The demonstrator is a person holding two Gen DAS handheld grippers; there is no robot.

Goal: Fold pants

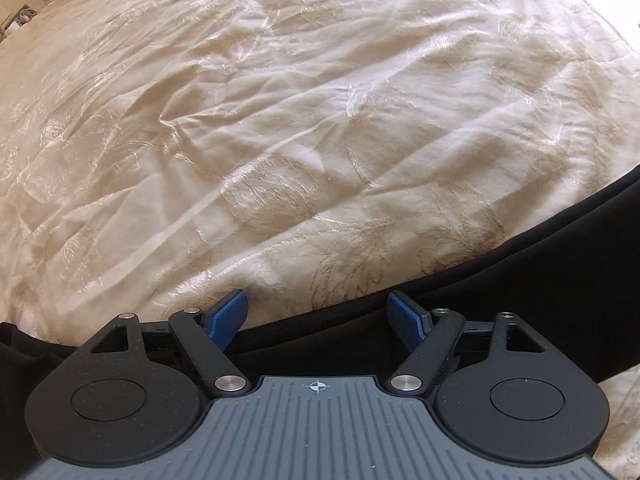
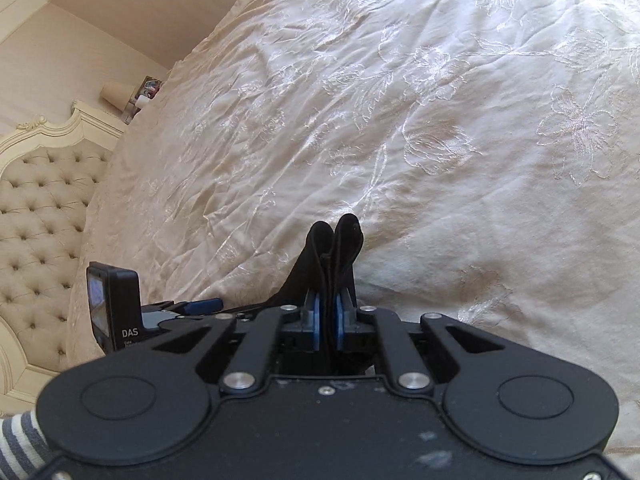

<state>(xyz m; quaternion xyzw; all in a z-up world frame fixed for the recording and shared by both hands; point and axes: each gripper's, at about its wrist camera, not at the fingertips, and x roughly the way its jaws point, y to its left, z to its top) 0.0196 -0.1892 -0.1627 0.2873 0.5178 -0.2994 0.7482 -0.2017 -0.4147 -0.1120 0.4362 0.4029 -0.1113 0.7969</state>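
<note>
1. Pants (image 1: 500,288), black, lie across the near edge of a bed under a cream embroidered bedspread (image 1: 304,112); in the left wrist view they run as a dark band from the lower left up to the right edge.
2. The left hand-held gripper (image 1: 318,314) points steeply down over that band with its jaws wide apart. Its blue pads (image 1: 228,314) press on nothing; the cloth lies below and between them.
3. The right hand-held gripper (image 2: 328,316) is clamped on a bunched fold of the pants (image 2: 334,252). The black cloth stands up between the two blue pads (image 2: 316,316) and pokes out beyond the fingertips in two rounded lobes.
4. In the right wrist view the left hand-held gripper (image 2: 200,306) shows at lower left, a black box marked "DAS" (image 2: 116,312) on it.
5. A tufted cream headboard (image 2: 36,216) stands at the left of that view, with a lamp (image 2: 116,94) beside it.
6. A striped sleeve (image 2: 20,440) shows in the bottom left corner.
</note>
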